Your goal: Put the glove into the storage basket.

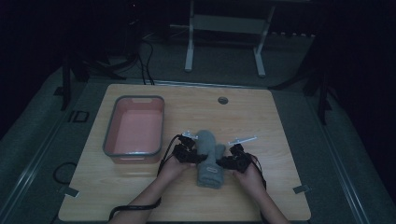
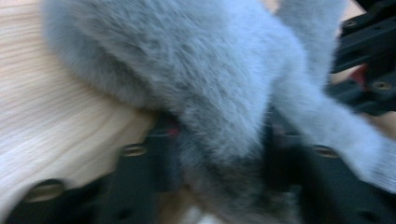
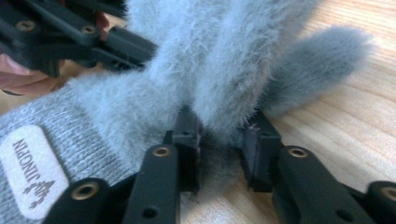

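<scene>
The grey fuzzy mitten (image 1: 208, 156) lies mid-table, just right of the pink bin (image 1: 134, 129). The left gripper (image 1: 190, 153) pinches its left edge and the right gripper (image 1: 229, 161) its right edge, both clamped on fluff. Bare wooden table (image 1: 275, 126) stretches right and far of them.

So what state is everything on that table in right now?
Grey fuzzy mitten: lying flat on the table, pinched from both sides.
Left gripper: shut on the mitten's edge.
Right gripper: shut on a fold of the mitten.
Pink bin: upright, open, nothing in it.
</scene>
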Demonstrator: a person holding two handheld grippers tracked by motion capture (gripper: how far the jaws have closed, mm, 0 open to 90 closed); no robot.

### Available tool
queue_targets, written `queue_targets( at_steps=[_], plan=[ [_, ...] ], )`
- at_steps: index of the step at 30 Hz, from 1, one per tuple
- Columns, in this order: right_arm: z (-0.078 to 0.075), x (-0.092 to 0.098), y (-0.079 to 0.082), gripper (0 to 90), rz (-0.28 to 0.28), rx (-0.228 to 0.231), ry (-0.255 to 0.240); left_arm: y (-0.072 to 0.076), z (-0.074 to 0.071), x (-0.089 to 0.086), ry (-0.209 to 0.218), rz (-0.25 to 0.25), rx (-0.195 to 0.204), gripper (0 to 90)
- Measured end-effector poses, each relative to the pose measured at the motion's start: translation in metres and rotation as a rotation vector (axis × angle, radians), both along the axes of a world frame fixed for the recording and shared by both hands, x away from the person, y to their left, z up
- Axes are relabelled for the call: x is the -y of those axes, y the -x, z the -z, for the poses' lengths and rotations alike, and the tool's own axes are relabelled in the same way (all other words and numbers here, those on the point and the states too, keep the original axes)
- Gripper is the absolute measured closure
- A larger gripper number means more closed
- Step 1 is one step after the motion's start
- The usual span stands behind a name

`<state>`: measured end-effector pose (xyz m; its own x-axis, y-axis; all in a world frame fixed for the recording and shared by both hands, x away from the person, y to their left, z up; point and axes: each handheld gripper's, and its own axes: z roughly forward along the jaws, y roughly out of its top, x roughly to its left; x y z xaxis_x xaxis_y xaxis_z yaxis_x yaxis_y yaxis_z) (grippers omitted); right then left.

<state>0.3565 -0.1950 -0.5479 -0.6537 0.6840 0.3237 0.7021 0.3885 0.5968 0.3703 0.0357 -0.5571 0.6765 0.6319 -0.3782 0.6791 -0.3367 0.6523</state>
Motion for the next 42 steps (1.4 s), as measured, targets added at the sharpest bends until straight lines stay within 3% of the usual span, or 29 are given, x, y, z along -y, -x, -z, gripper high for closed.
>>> queue_targets(
  at_steps=[3, 7, 11, 16, 26, 42],
  plan=[
    [-0.002, 0.000, 0.001, 78.0, 0.007, -0.003, -0.001, 0.002, -0.003, -0.001, 0.003, 0.008, 0.007, 73.8],
    [-0.007, 0.000, 0.005, 80.7, 0.000, 0.019, 0.000, 0.005, -0.009, -0.002, 0.007, 0.011, 0.030, 78.0],
    [-0.012, 0.005, 0.005, 81.5, -0.006, 0.004, -0.059, 0.008, -0.022, -0.002, 0.023, 0.008, 0.055, 78.4],
    [-0.030, 0.008, 0.010, 81.8, -0.010, 0.050, -0.105, 0.010, -0.043, -0.006, 0.046, 0.015, 0.092, 78.4],
    [-0.069, 0.005, 0.014, 82.2, -0.036, 0.133, -0.135, 0.010, -0.079, -0.013, 0.056, 0.032, 0.158, 78.4],
    [-0.101, -0.007, 0.003, 82.2, -0.044, 0.189, -0.194, -0.001, -0.119, -0.032, 0.052, 0.027, 0.194, 78.3]
  ],
)
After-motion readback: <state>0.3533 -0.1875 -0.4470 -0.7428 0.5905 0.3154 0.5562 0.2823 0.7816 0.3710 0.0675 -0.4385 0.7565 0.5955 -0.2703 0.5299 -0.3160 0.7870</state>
